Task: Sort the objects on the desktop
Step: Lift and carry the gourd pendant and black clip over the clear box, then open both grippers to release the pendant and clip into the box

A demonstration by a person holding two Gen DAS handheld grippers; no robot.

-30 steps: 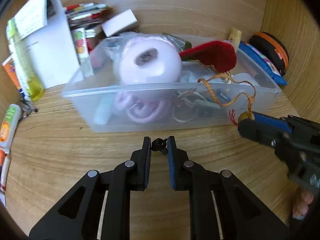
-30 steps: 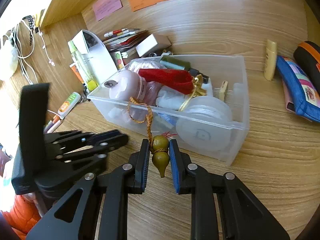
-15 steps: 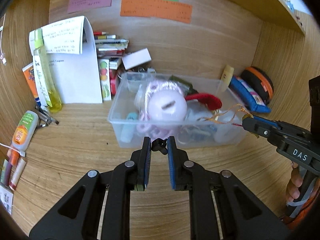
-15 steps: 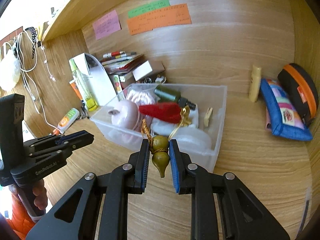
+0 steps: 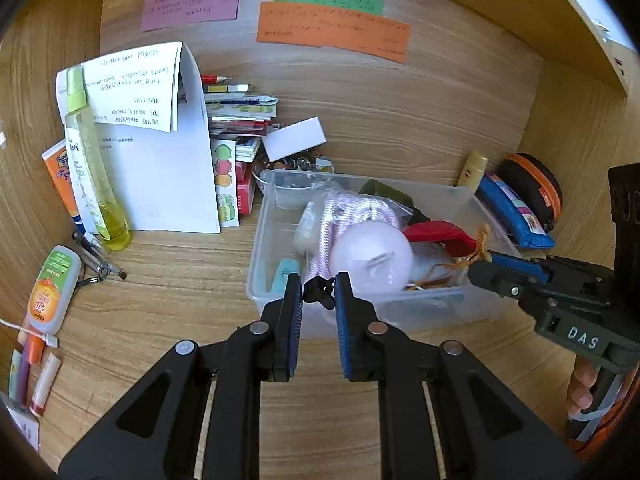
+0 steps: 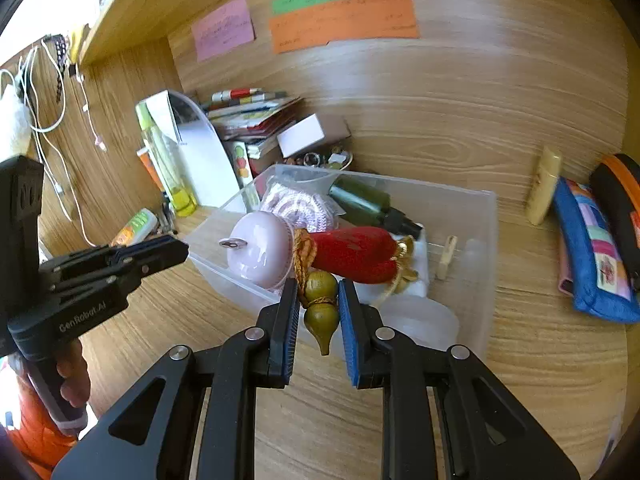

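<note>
A clear plastic bin (image 5: 256, 264) (image 6: 490, 240) stands on the wooden desk, filled with a pink round object (image 5: 370, 262) (image 6: 260, 248), a red fabric charm (image 5: 440, 234) (image 6: 356, 252), a dark green bottle (image 6: 360, 200) and other small things. My left gripper (image 5: 318, 300) (image 6: 176, 248) hovers in front of the bin's near left corner, shut on a small black clip (image 5: 318, 294). My right gripper (image 6: 319, 304) (image 5: 480, 270) is shut on an olive gourd charm (image 6: 320, 306). Its orange cord (image 6: 302, 252) runs back to the red charm in the bin.
A folded white paper (image 5: 160, 160), a yellow-green bottle (image 5: 92, 168), stacked books (image 5: 240, 120) and a white box (image 5: 294, 138) stand behind the bin on the left. A cream tube (image 6: 542, 186), a blue pouch (image 6: 592, 256) and an orange-black case (image 6: 622, 200) lie on the right. Tubes and pens (image 5: 52, 288) lie at far left.
Both grippers have risen and drawn back from the bin, so more of the desk and back wall shows. The gourd charm and the black clip stayed in their grips.
</note>
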